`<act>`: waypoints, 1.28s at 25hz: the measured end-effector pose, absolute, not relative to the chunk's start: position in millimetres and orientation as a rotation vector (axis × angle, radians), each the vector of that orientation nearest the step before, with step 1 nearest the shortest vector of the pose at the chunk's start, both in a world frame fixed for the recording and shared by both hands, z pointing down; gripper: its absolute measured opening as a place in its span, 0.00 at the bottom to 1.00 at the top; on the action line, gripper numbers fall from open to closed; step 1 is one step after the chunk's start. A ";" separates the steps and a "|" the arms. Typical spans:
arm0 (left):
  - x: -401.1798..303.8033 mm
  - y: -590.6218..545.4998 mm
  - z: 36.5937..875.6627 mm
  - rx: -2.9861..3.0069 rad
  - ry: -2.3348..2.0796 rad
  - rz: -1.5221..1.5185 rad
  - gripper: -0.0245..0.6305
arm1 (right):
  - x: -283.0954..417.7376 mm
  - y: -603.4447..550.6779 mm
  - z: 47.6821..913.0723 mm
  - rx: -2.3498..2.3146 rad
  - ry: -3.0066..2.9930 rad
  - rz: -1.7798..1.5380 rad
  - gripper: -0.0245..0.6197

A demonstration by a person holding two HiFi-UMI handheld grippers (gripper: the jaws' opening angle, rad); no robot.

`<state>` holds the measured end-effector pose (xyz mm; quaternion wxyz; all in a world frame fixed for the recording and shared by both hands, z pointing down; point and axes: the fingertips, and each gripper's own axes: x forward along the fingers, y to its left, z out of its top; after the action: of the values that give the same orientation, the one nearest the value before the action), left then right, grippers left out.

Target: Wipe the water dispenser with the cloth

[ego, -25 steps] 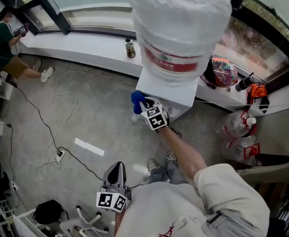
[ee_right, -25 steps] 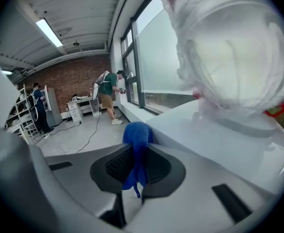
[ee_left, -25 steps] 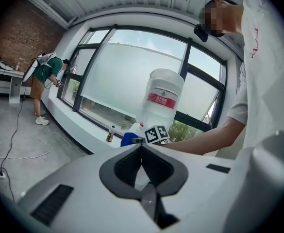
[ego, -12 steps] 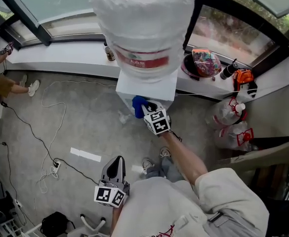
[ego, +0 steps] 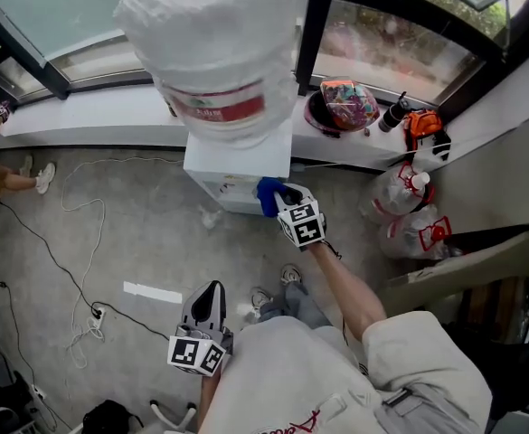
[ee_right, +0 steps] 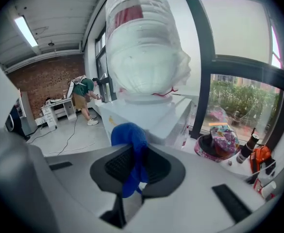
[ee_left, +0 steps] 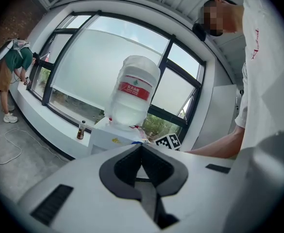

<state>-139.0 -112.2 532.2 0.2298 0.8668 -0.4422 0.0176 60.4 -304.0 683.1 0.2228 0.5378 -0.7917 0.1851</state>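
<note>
The white water dispenser (ego: 232,165) stands against the window ledge, carrying a big plastic-wrapped bottle (ego: 214,43). My right gripper (ego: 279,195) is shut on a blue cloth (ego: 267,197), which sits at the dispenser's front right corner. In the right gripper view the cloth (ee_right: 130,147) bulges up between the pads, with the dispenser top (ee_right: 154,113) and bottle (ee_right: 142,47) close ahead. My left gripper (ego: 211,292) hangs low near my body, shut and empty, and points at the dispenser (ee_left: 113,139) from a distance.
On the ledge (ego: 92,125) sit a bowl with a colourful bag (ego: 341,105), a black bottle (ego: 392,112) and an orange item (ego: 420,125). Empty plastic jugs (ego: 409,215) lie at the right. Cables (ego: 70,211) and white tape (ego: 153,292) cross the floor. A person (ee_left: 13,69) stands far left.
My right gripper has carried the blue cloth from the dispenser's front left side across to its front right corner. The left gripper stays low and shut.
</note>
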 end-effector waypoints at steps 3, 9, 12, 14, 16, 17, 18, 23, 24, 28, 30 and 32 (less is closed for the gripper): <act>-135.9 -109.4 532.7 2.383 -1.217 0.045 0.06 | 77.9 -296.1 682.7 1.513 -2.163 0.515 0.12; -134.4 -106.4 533.3 2.383 -1.225 0.029 0.06 | 98.0 -277.9 682.6 1.554 -2.132 0.522 0.12; -136.2 -104.9 533.0 2.376 -1.232 0.018 0.06 | 86.4 -267.2 676.3 1.526 -2.155 0.501 0.12; -139.4 -103.1 534.5 2.359 -1.244 0.013 0.06 | 66.7 -261.2 673.0 1.483 -2.190 0.485 0.12; -143.2 -101.4 535.7 2.349 -1.258 0.009 0.06 | 39.1 -260.4 671.0 1.431 -2.239 0.479 0.12; -146.0 -100.6 535.9 2.344 -1.268 0.007 0.06 | 22.7 -261.7 670.2 1.401 -2.268 0.478 0.12; -149.7 -99.9 536.1 2.335 -1.283 0.005 0.06 | 5.1 -264.0 669.7 1.368 -2.297 0.476 0.12; -177.3 -94.5 536.4 2.275 -1.380 0.008 0.06 | -81.4 -282.4 670.9 1.197 -2.416 0.469 0.12; -183.1 -92.9 536.9 2.262 -1.398 0.012 0.06 | -96.7 -287.4 672.9 1.164 -2.430 0.465 0.12; -205.9 -87.1 537.7 2.201 -1.483 0.025 0.06 | -148.0 -314.2 688.6 1.055 -2.450 0.456 0.12; -217.1 -82.3 539.0 2.166 -1.523 0.030 0.06 | -165.7 -328.6 695.3 1.028 -2.448 0.451 0.12; -226.1 -76.5 541.7 2.140 -1.548 0.044 0.06 | -177.2 -342.1 702.7 1.015 -2.436 0.454 0.12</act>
<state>-226.1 -76.5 541.7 0.2472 0.7850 -0.5679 0.0161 -177.2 -342.1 702.7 0.2299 0.3690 -0.8853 0.1649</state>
